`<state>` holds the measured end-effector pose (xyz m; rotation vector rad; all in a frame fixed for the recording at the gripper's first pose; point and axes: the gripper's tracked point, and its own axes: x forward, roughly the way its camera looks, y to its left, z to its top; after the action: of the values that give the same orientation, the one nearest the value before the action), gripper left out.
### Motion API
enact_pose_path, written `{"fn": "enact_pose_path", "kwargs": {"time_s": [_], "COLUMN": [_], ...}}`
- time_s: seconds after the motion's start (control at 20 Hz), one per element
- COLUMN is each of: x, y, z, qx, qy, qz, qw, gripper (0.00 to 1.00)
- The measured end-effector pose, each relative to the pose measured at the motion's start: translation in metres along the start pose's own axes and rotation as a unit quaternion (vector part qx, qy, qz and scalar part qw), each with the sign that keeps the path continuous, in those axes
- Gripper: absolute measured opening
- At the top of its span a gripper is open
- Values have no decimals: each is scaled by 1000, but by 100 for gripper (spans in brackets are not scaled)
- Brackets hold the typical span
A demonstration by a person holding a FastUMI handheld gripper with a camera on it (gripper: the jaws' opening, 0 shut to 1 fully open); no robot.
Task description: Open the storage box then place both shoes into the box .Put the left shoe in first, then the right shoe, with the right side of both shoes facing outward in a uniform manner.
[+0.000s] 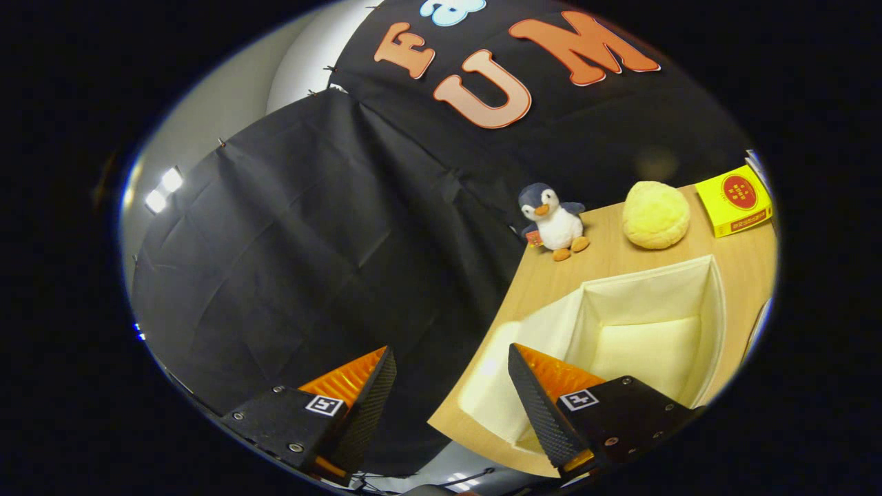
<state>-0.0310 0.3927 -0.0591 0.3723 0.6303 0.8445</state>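
Note:
A cream fabric storage box [713,303] stands open on the wooden table [551,289], its inside bare and pale. My gripper [451,358] hangs above the table's left edge, tilted, with its fingers apart and nothing between them. The right finger [534,399] sits over the box's near left wall. The left finger [372,393] is off the table, in front of the black cloth wall.
Beyond the box, at the table's back, stand a small plush penguin [555,220], a round yellow plush ball [656,214] and a yellow carton [734,200]. The table's left edge drops off just beside the box.

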Motion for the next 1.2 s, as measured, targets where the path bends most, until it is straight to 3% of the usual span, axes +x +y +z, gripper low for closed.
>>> {"fn": "enact_pose_path", "kwargs": {"time_s": [0.4, 0.85, 1.2], "x": [-59, -141, -195], "y": [-94, -202, -263], "z": [13, -6, -24], "qx": [-1, -9, 28], "qy": [-45, -46, -43], "qz": [-112, -241, -298], "qw": [993, 970, 953], "gripper": [98, 98, 98]}}
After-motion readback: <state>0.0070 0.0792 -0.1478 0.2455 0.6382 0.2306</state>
